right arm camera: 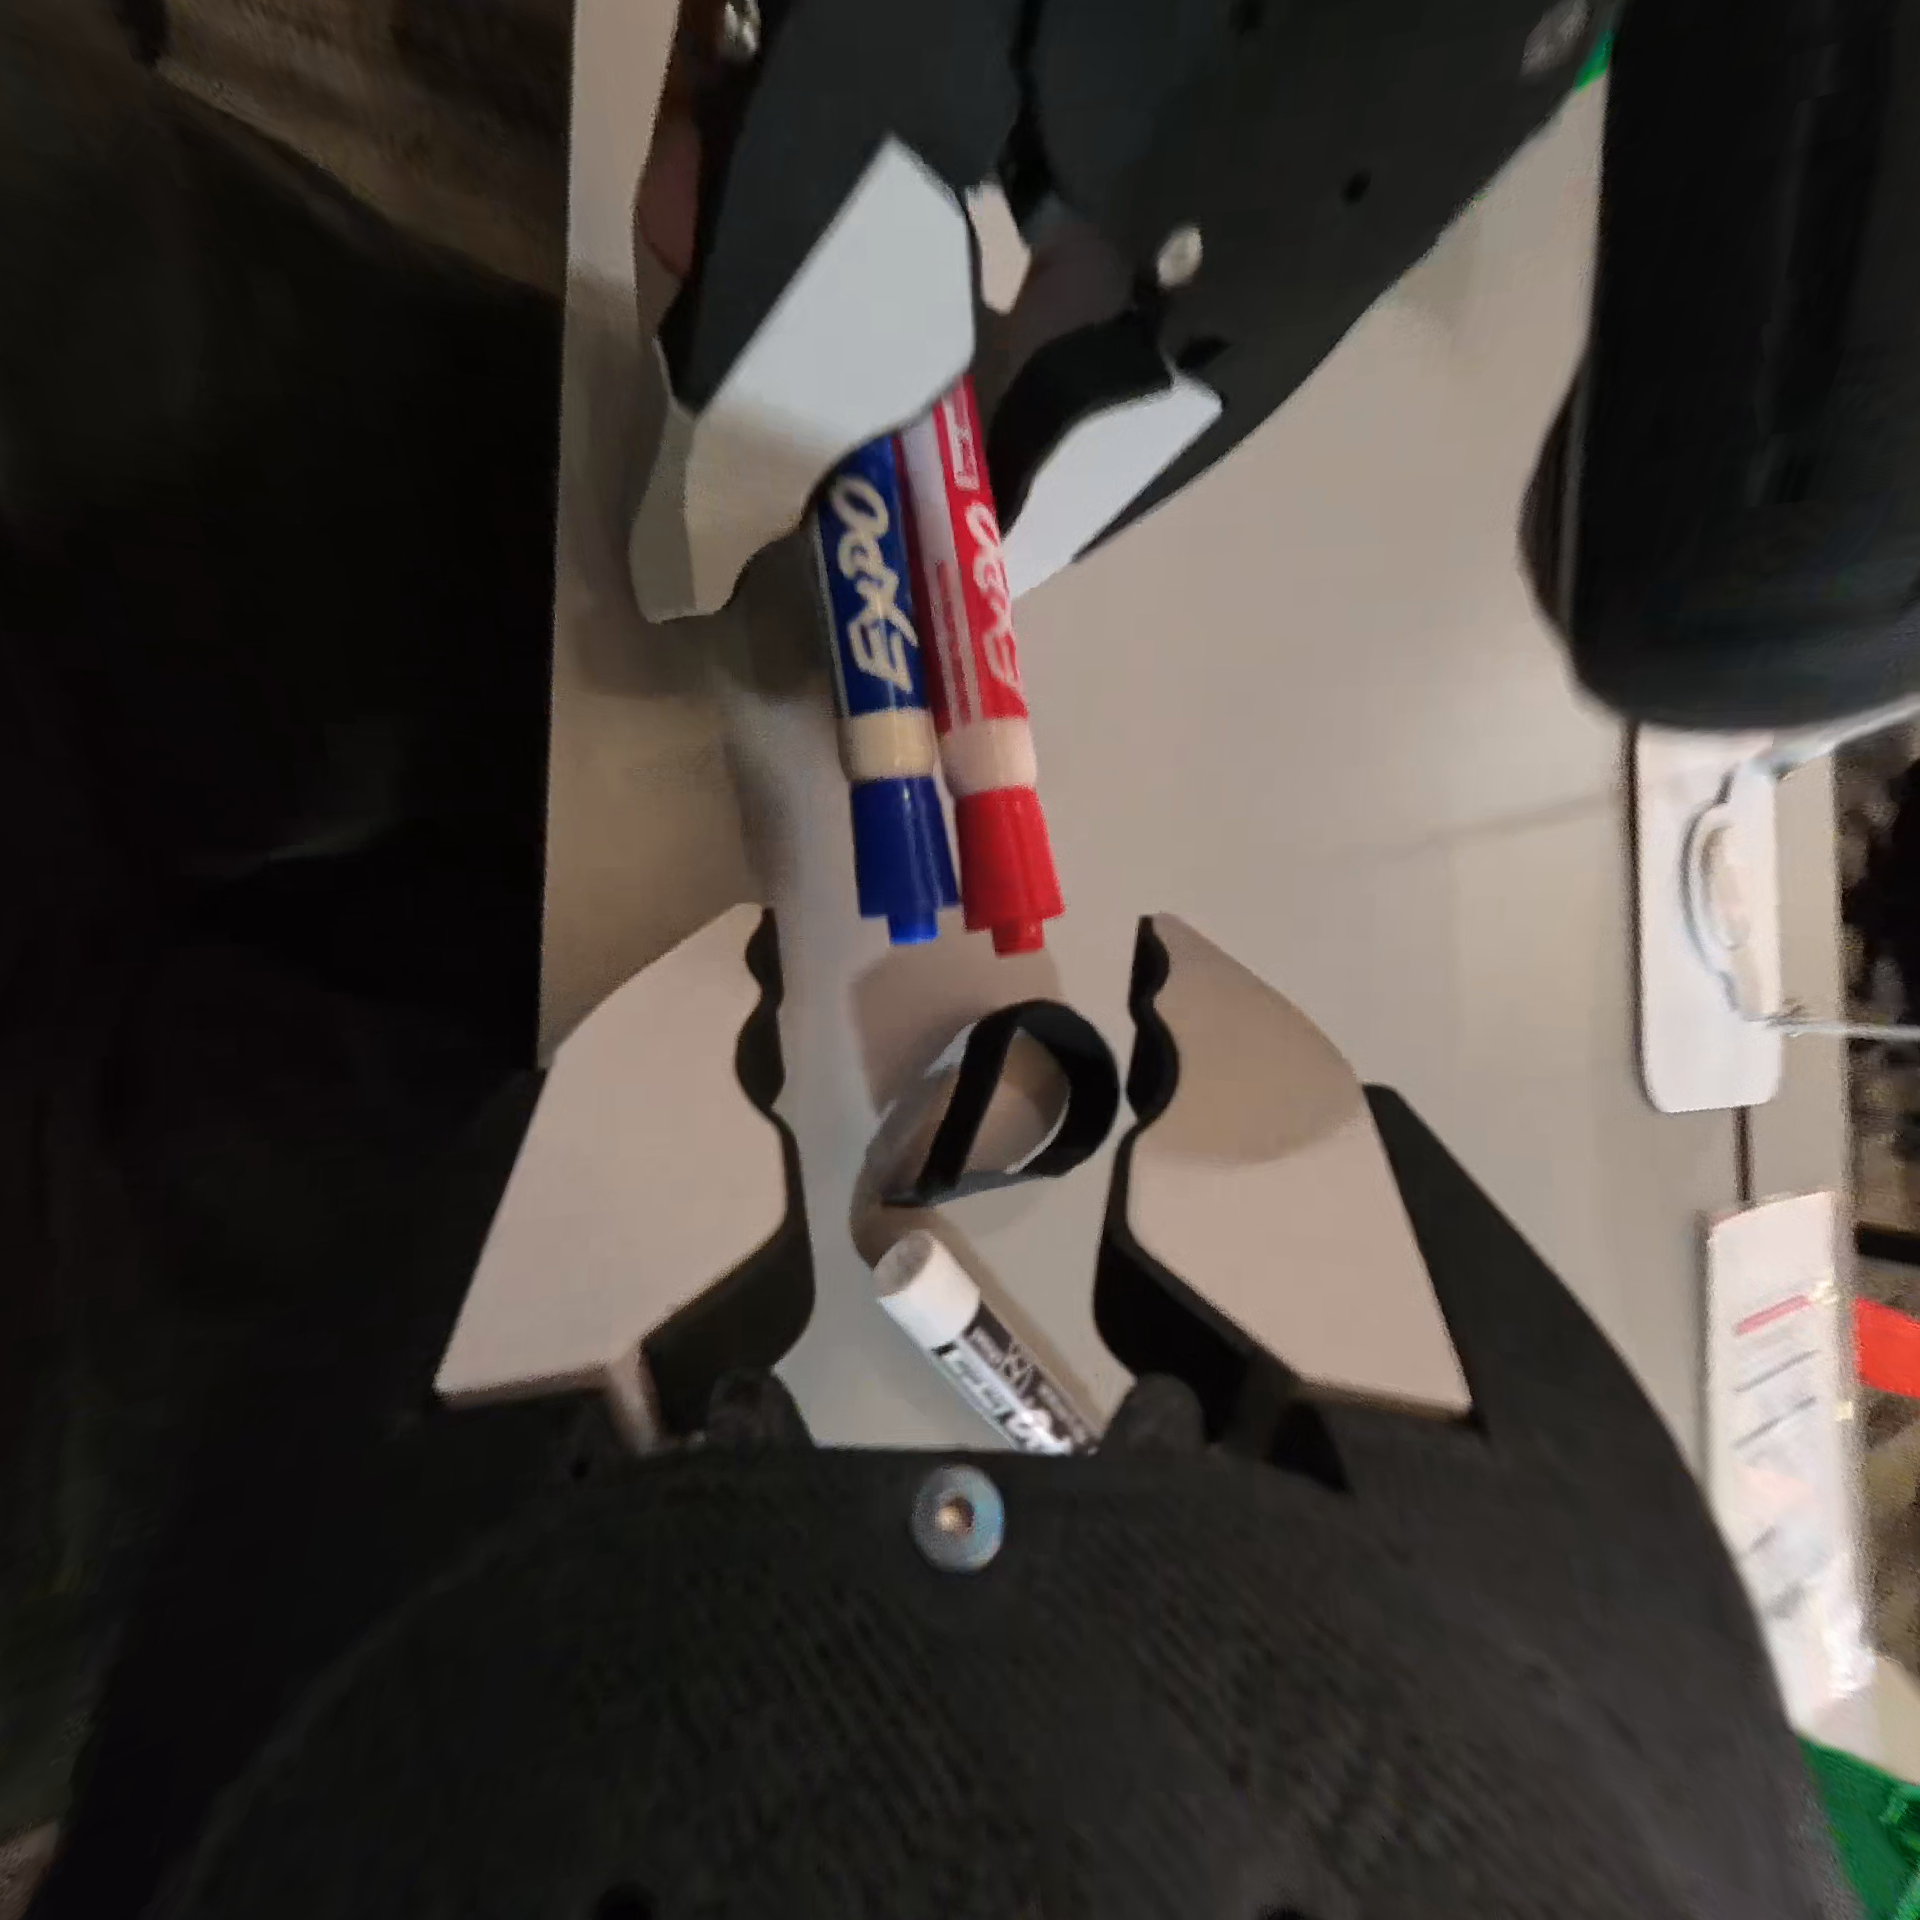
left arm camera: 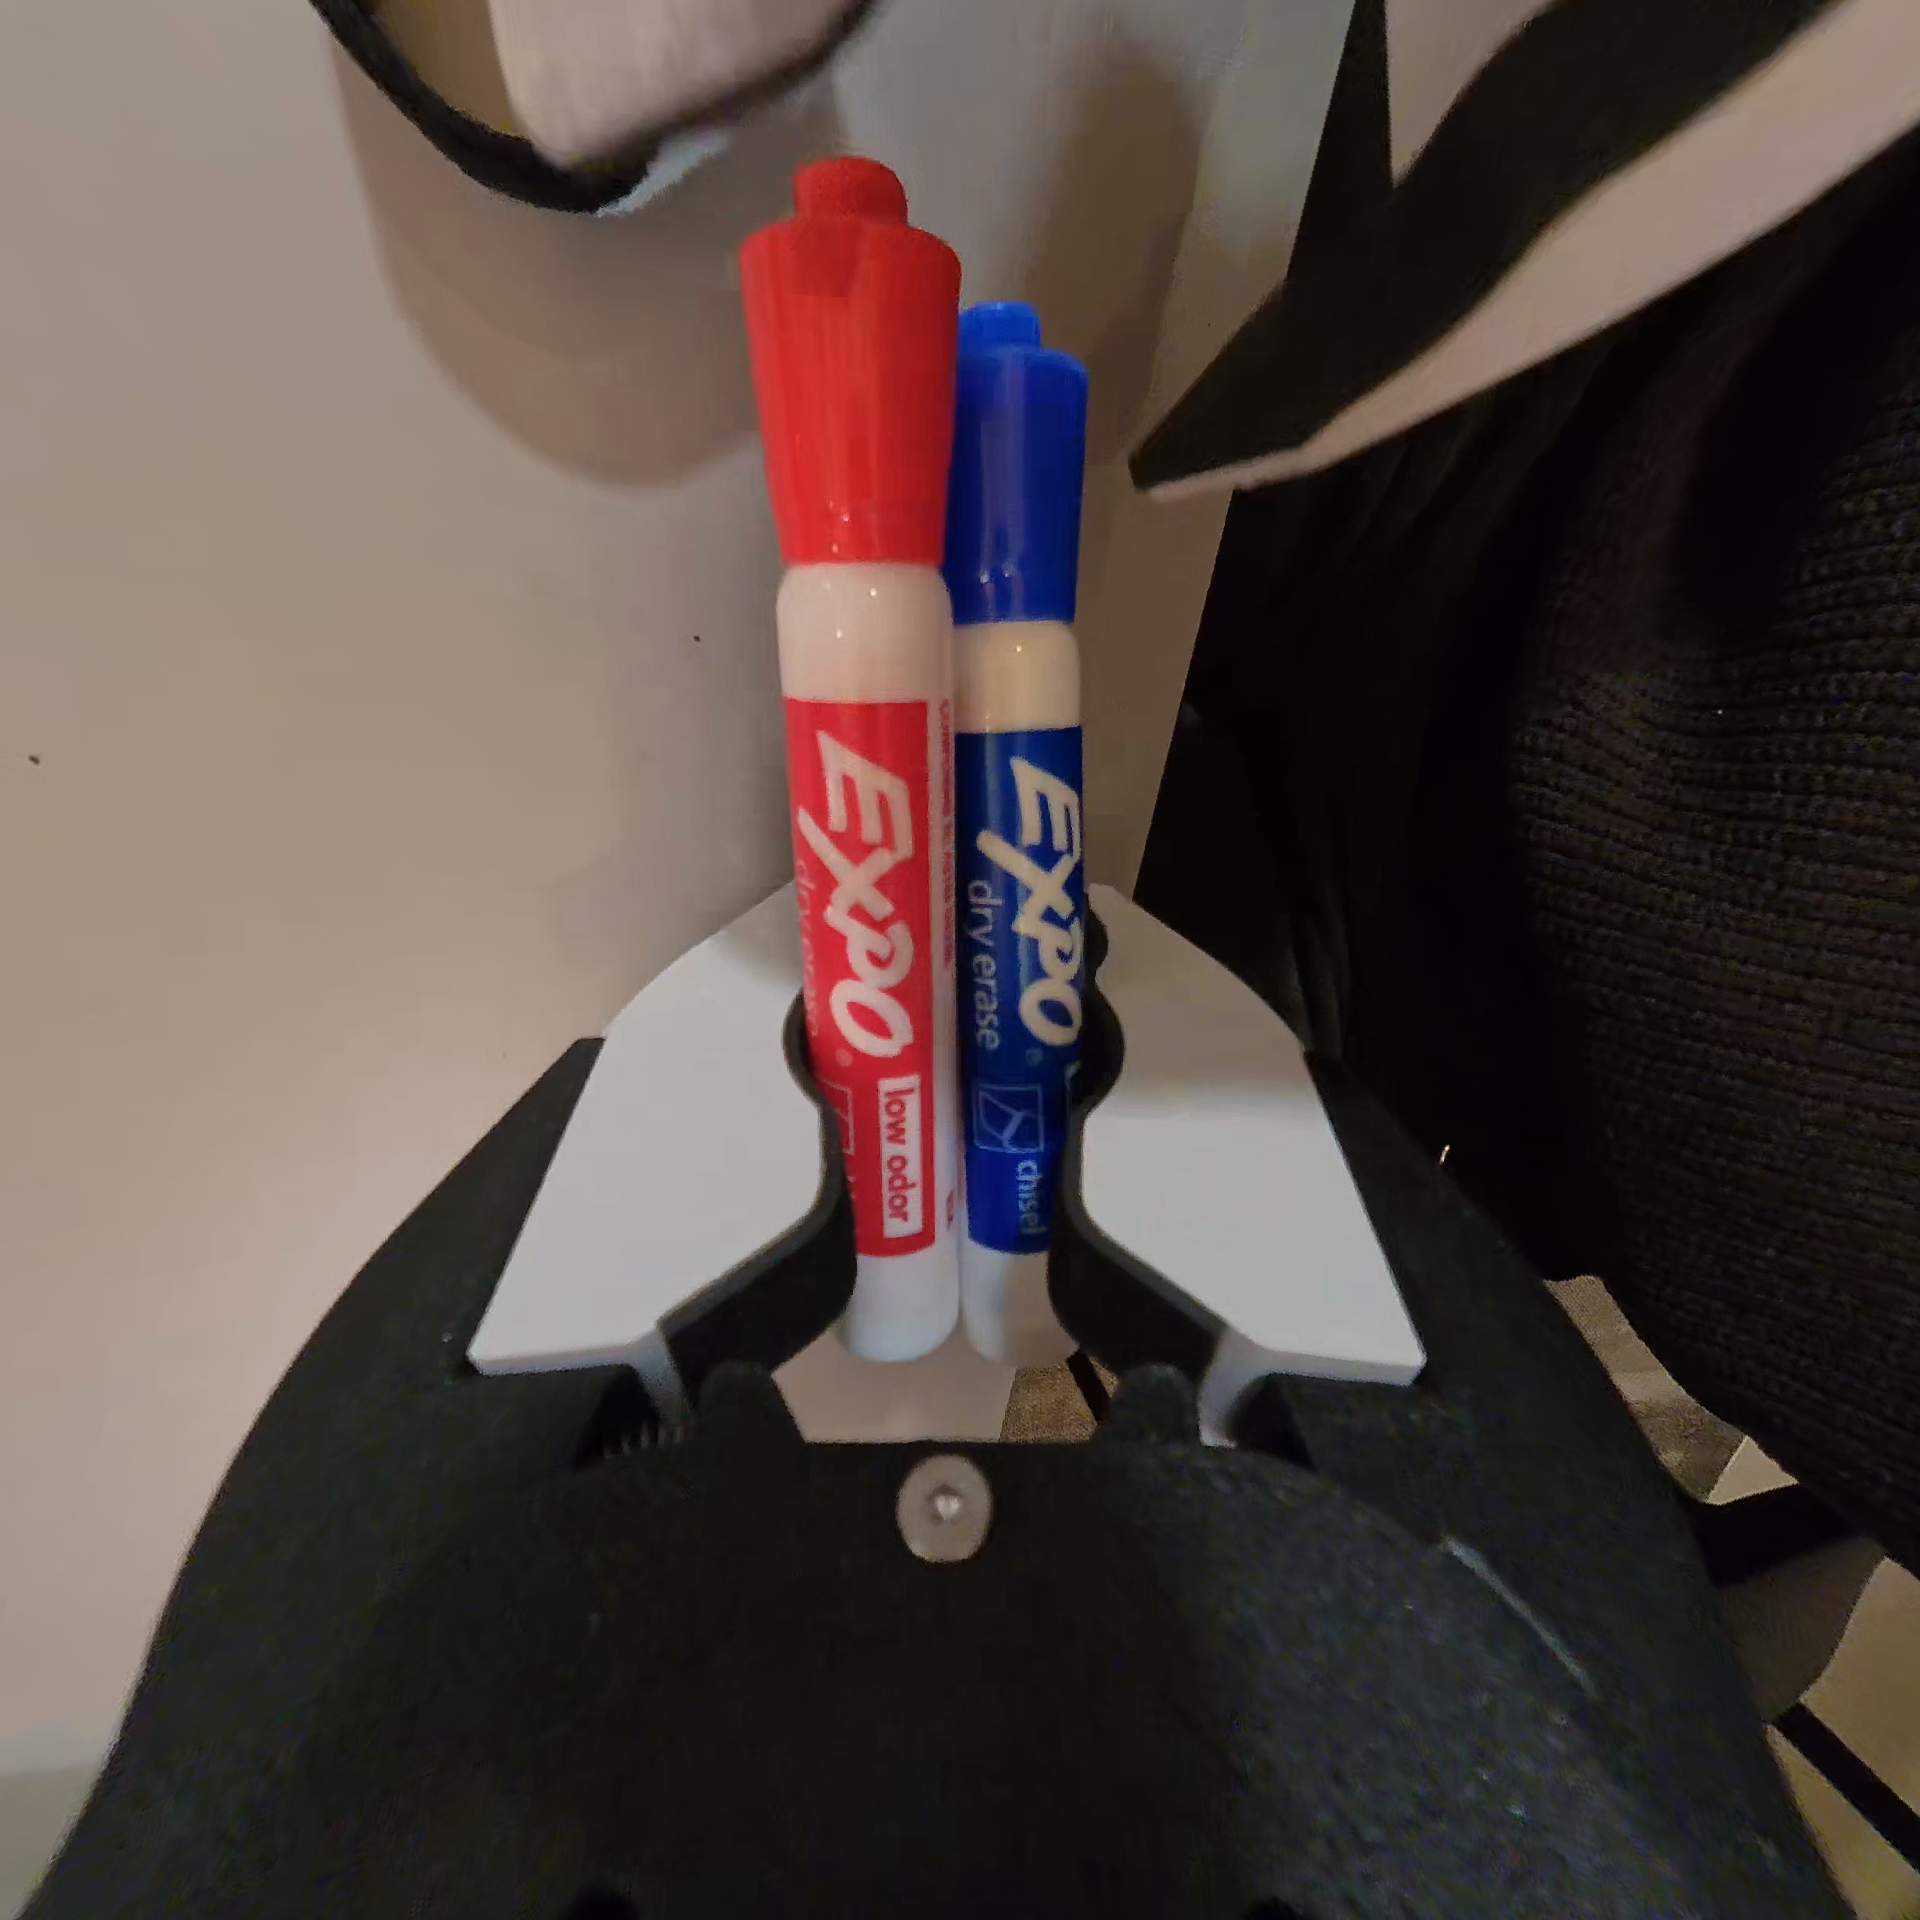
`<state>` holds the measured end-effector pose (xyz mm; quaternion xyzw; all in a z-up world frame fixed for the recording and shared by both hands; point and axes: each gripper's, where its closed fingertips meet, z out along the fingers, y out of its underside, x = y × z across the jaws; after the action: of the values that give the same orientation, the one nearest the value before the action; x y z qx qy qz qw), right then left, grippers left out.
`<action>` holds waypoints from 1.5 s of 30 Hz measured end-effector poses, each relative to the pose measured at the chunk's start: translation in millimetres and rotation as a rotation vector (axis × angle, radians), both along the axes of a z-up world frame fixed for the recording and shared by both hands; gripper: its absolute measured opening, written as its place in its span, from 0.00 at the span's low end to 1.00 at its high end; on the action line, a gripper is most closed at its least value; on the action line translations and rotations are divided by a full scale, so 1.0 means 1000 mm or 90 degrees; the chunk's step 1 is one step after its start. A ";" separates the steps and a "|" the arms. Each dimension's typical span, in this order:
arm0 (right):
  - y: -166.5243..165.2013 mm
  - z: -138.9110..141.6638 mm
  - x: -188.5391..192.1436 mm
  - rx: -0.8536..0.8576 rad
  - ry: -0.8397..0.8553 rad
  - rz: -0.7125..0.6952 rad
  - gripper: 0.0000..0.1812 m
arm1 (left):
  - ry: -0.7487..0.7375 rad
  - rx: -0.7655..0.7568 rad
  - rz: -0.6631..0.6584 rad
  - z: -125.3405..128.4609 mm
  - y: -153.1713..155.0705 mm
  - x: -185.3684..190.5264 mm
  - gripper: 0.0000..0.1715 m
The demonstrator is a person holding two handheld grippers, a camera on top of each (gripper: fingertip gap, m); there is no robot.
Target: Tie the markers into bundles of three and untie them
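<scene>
Left wrist view: left gripper (left arm camera: pixel 940 1091) clamped on red marker (left arm camera: pixel 862 727) and blue marker (left arm camera: pixel 1023 779), side by side, caps pointing away. Right wrist view: right gripper (right arm camera: pixel 951 1039) jaws apart, empty. Between them, on the worktop (right arm camera: pixel 1299 727), black strap loop (right arm camera: pixel 1013 1101); nearer, third marker (right arm camera: pixel 977 1340), long axis slanting. Right gripper nearest both.

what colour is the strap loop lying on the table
Black strap loop; right wrist view shows it best.
</scene>
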<state>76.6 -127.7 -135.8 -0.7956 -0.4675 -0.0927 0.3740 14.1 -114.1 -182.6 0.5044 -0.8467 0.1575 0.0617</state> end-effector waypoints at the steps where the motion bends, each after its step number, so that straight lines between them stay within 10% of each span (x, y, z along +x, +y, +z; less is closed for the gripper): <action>1: 0.002 0.002 -0.005 0.003 -0.013 0.013 0.36 | 0.002 0.002 0.000 0.000 0.000 0.000 0.26; 21: 0.020 -0.011 -0.004 -0.059 -0.008 0.010 0.33 | -0.012 -0.018 0.012 0.000 0.000 0.000 0.26; 33: -0.003 0.050 0.000 -0.064 0.815 -0.262 0.36 | -0.035 -0.028 0.009 0.000 -0.001 -0.002 0.26; 39: -0.007 0.084 0.032 0.260 0.989 -0.407 0.30 | -0.056 -0.075 0.065 0.012 -0.004 0.005 0.27; 45: 0.007 0.070 0.023 0.249 1.157 -0.454 0.31 | -0.095 -0.113 0.149 0.040 0.006 0.021 0.26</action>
<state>99.6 -121.2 -65.3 -0.5825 0.2867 0.3694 0.6649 35.4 -107.6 -142.9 0.5788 -0.7673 0.2751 0.0241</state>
